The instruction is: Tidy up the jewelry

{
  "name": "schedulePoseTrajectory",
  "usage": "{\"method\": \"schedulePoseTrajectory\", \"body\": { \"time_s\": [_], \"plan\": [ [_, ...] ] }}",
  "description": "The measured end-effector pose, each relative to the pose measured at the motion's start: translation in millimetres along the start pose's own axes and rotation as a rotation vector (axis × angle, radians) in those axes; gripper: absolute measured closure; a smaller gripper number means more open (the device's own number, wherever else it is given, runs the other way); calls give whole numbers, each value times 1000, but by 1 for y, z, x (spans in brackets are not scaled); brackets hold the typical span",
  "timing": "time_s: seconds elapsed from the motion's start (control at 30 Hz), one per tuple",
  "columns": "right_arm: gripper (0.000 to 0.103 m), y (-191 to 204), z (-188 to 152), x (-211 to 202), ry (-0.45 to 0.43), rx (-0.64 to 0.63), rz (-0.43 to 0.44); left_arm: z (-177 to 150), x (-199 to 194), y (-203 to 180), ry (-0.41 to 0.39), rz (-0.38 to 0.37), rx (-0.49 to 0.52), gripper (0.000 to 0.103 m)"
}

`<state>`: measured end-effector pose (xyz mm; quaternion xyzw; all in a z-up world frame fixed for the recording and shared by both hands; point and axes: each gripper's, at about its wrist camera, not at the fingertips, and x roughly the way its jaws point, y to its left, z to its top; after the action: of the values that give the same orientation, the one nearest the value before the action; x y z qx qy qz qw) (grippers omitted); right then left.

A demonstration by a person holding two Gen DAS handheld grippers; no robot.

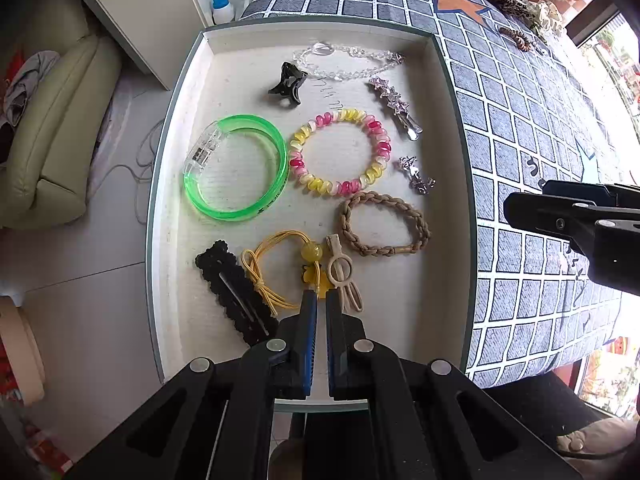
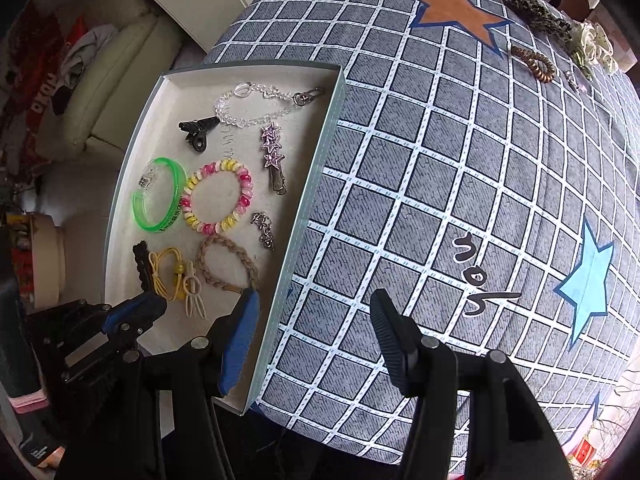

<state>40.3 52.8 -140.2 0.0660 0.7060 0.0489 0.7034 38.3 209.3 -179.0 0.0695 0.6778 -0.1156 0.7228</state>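
A shallow white tray (image 1: 448,128) holds jewelry: a green bangle (image 1: 236,168), a pink-yellow coil bracelet (image 1: 340,152), a braided tan bracelet (image 1: 384,224), a yellow cord tie with a bead (image 1: 280,264), a beige clip (image 1: 340,276), a black snap clip (image 1: 232,288), a black claw clip (image 1: 288,84), a clear bead chain (image 1: 344,60), a star clip (image 1: 394,104) and a silver charm (image 1: 416,174). My left gripper (image 1: 319,300) is nearly shut over the tie's yellow charm; whether it grips it is unclear. My right gripper (image 2: 316,308) is open, straddling the tray's right wall (image 2: 304,216).
The tray sits on a grey checked cloth (image 2: 440,184) with stars. At the cloth's far edge lie a brown coil hair tie (image 2: 534,62), a dark patterned scrunchie (image 2: 536,14), a white flower piece (image 2: 596,46) and a small silver piece (image 2: 572,78). A sofa (image 1: 60,128) stands left.
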Motion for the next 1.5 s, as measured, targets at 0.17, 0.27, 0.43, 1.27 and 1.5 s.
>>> {"method": "schedulePoseTrajectory", "body": {
  "time_s": [0.17, 0.27, 0.43, 1.27, 1.5],
  "plan": [
    [40, 4, -3, 0, 2, 2, -9, 0, -1, 5, -5, 10, -6, 92],
    [32, 7, -5, -1, -5, -4, -18, 0, -2, 5, -10, 15, -12, 92],
    [31, 9, -5, -4, -12, -11, -17, 0, -9, 8, -24, 8, -31, 92],
    [24, 4, -11, -13, -47, 21, -27, 4, -24, 22, -183, -113, -123, 0],
    [24, 3, -10, -13, -52, 28, -22, 14, 47, 10, -177, -48, -100, 0]
  ]
}}
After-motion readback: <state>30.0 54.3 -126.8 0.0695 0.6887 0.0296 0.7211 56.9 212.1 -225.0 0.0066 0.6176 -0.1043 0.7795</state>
